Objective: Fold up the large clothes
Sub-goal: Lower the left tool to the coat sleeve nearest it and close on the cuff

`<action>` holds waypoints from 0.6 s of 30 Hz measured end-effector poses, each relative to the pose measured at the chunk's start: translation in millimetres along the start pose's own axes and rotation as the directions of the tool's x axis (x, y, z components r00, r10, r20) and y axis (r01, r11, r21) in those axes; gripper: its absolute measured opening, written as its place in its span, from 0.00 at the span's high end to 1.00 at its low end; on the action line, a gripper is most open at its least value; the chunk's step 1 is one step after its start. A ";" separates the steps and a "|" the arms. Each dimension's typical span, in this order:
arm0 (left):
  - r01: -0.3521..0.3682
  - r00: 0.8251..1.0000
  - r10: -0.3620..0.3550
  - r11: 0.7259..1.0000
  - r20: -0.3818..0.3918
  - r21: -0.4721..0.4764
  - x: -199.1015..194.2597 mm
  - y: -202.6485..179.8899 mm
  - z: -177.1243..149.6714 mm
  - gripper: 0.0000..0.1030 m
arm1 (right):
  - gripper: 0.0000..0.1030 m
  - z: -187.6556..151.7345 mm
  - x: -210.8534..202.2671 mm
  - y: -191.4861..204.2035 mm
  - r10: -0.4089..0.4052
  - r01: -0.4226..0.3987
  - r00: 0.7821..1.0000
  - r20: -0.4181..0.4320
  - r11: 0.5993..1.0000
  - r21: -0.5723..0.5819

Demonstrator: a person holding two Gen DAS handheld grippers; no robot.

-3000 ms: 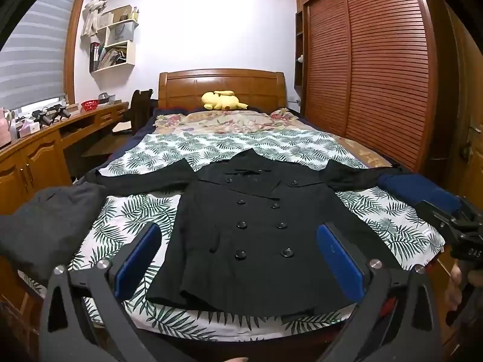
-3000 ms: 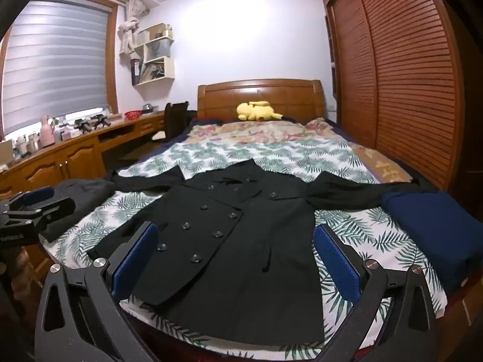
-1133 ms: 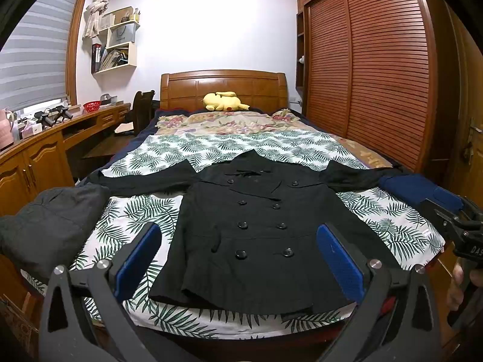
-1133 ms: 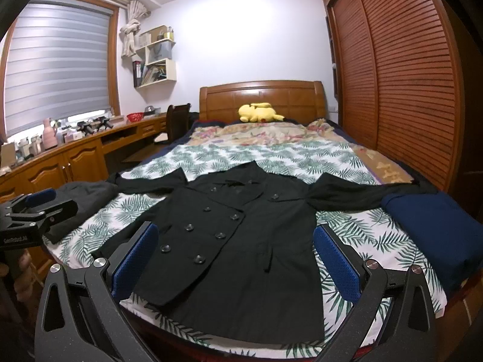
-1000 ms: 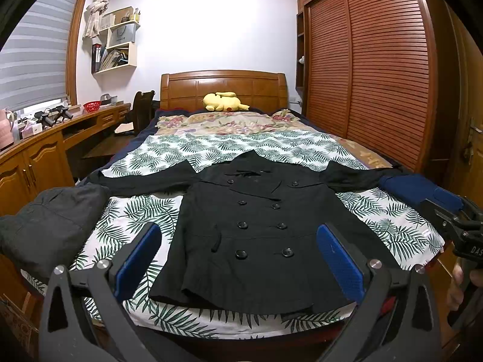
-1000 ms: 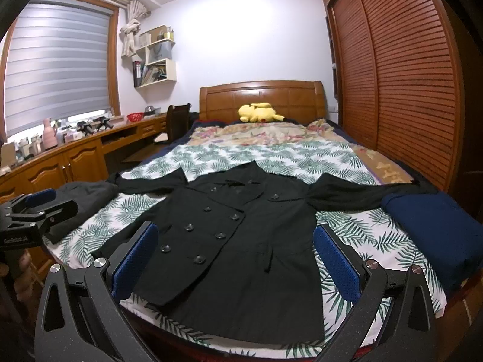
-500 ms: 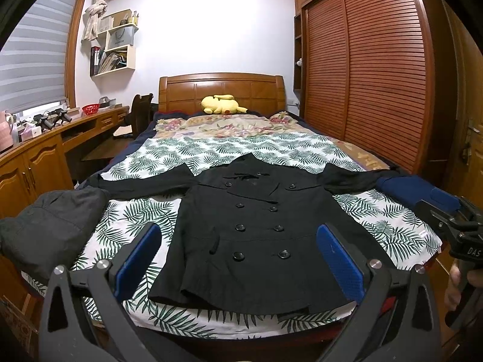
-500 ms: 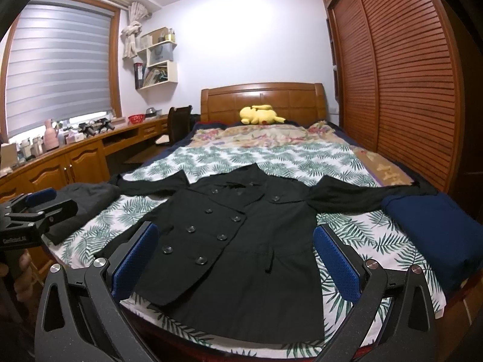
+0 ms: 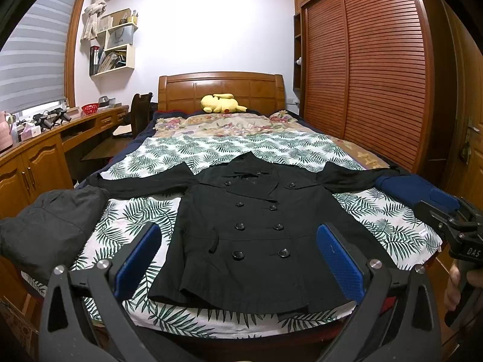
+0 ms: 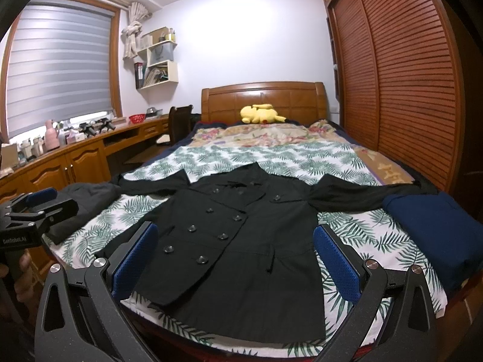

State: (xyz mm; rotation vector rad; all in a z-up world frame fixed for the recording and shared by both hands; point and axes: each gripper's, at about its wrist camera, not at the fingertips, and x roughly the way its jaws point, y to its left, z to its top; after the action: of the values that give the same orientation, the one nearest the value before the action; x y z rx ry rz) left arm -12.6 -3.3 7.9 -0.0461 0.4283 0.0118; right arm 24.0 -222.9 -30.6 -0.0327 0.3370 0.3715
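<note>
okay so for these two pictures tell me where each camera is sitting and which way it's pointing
Left wrist: sits on the left gripper at the foot of the bed, facing the headboard over the black coat; its open blue-padded fingers, the right gripper and a hand show.
Right wrist: sits on the right gripper, further right, facing the same way; its open fingers and the left gripper show at left.
Shared: coat, yellow plush, navy folded cloth, grey garment.
</note>
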 end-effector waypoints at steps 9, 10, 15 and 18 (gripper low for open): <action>-0.013 0.999 0.013 1.000 -0.038 -0.009 20.9 7.8 -7.2 0.00 | 0.00 -7.4 13.4 7.0 0.020 -0.020 0.999 -0.040 1.000 -0.004; -0.017 0.999 0.017 1.000 -0.044 -0.007 24.6 9.7 -8.3 0.00 | 0.00 -9.7 17.6 5.6 0.022 -0.022 0.999 -0.045 1.000 -0.005; -0.034 0.996 0.034 0.999 -0.084 0.005 42.4 20.3 -14.7 0.00 | 0.00 -20.9 44.2 7.6 0.047 -0.048 0.996 -0.079 0.999 -0.011; -0.042 0.994 0.042 0.999 -0.105 0.005 53.7 28.6 -17.7 0.00 | 0.00 -27.0 60.4 7.3 0.070 -0.071 0.993 -0.100 0.997 0.000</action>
State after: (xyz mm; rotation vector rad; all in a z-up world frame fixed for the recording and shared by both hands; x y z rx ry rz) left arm 28.3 24.5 -31.7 -0.0351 0.5348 0.0502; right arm 65.8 -197.4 -75.7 -0.0434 0.4368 0.4415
